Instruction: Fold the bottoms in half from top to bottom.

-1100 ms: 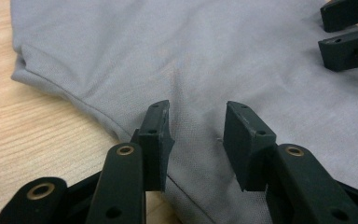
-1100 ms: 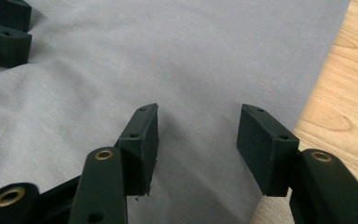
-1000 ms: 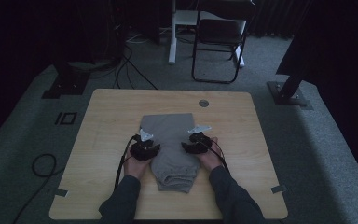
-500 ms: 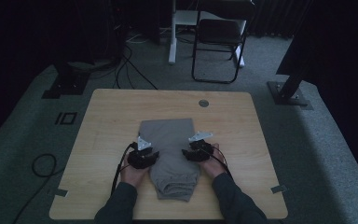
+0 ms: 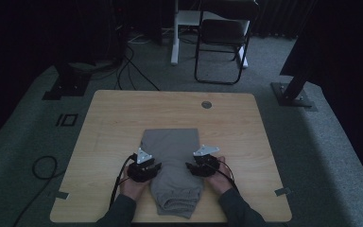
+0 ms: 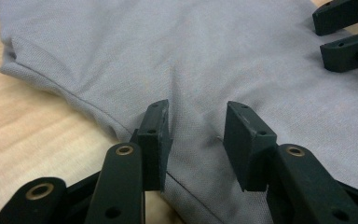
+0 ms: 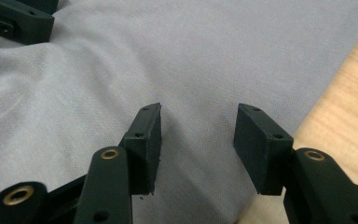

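Both hand-held grippers, left (image 6: pixel 198 140) and right (image 7: pixel 198 147), gape over folded grey garment (image 5: pixel 172 156).

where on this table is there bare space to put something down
Bare wood runs between the grey garment and the table's far edge, and down both sides. The near middle is crowded: the left tool and right tool flank the cloth.

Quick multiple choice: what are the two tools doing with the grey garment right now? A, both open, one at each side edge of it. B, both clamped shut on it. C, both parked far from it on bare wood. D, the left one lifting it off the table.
A: the left tool and right tool both show spread jaws over the grey garment, which lies flat on the table.
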